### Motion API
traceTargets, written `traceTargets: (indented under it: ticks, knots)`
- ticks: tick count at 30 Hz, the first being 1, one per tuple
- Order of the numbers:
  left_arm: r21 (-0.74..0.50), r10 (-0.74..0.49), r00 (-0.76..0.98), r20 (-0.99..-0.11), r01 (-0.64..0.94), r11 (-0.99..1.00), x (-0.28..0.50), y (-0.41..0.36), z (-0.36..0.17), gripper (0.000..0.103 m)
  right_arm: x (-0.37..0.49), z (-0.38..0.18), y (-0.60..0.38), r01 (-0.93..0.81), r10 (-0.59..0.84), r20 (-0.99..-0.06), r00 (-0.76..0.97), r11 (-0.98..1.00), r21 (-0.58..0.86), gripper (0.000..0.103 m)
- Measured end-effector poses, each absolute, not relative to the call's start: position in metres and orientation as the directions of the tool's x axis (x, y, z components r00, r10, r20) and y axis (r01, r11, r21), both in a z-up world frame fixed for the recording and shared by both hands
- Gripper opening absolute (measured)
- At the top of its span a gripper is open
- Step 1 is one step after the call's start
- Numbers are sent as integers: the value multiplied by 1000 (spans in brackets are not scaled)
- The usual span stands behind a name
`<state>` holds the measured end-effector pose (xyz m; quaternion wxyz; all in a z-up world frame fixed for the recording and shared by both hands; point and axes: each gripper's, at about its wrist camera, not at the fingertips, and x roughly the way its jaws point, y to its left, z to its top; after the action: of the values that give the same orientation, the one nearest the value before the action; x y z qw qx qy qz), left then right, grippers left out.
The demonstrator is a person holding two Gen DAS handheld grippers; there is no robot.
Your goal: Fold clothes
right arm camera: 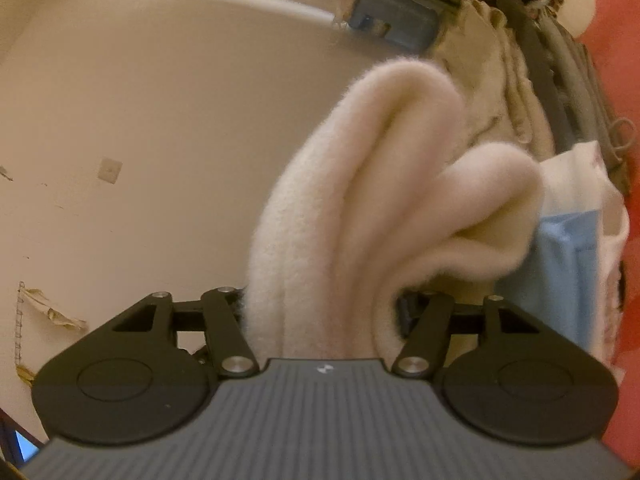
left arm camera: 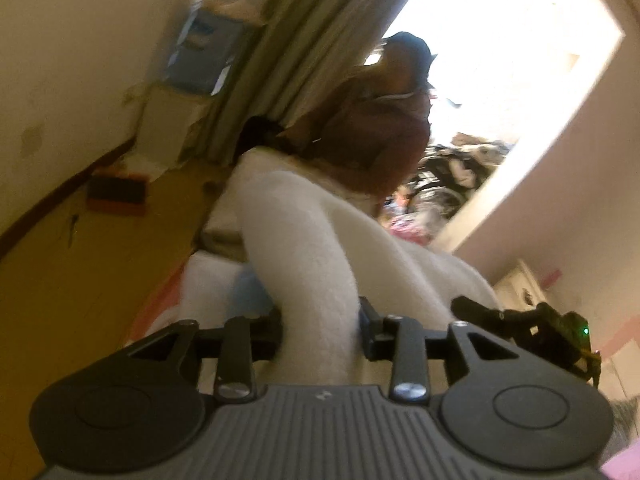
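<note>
Readable text: none in either view.
Left gripper [left arm camera: 320,330] body: a small white mark only, no letters legible.
Right gripper [right arm camera: 320,312] body: the same small white mark, too small to read.

wrist views, close, sharing white fleece [left arm camera: 304,248]

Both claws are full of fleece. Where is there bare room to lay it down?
Bare floor shows left of the fleece, between it and the wall, broken only by the orange-edged box. By the bright opening, the clothes pile crowds things. The right wrist view shows no surface.
</note>
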<state>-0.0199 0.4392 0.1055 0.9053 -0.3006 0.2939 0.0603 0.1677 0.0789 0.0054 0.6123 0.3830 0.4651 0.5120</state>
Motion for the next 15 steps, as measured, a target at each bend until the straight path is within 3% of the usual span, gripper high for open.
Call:
traceTargets:
  ticks: [4, 7, 11, 15]
  knots:
    - [-551, -66, 823, -564, -315, 773, -25, 453, 103, 44, 175, -28, 66, -77, 989, -136, 51, 139, 987, 72]
    - [-540, -37, 844, -535, -308, 784, -47, 451, 121, 44, 172, -23, 46, -38, 992, -100, 80, 103, 994, 91]
    - [-513, 1, 864, -503, -300, 804, -76, 447, 145, 44, 162, -11, -1, -29, 981, -63, 181, 70, 997, 91]
    - [-339, 41, 861, -506, -242, 909, -103, 409, 159, 44, 108, 35, -31, -284, 978, -111, 178, 159, 945, 84]
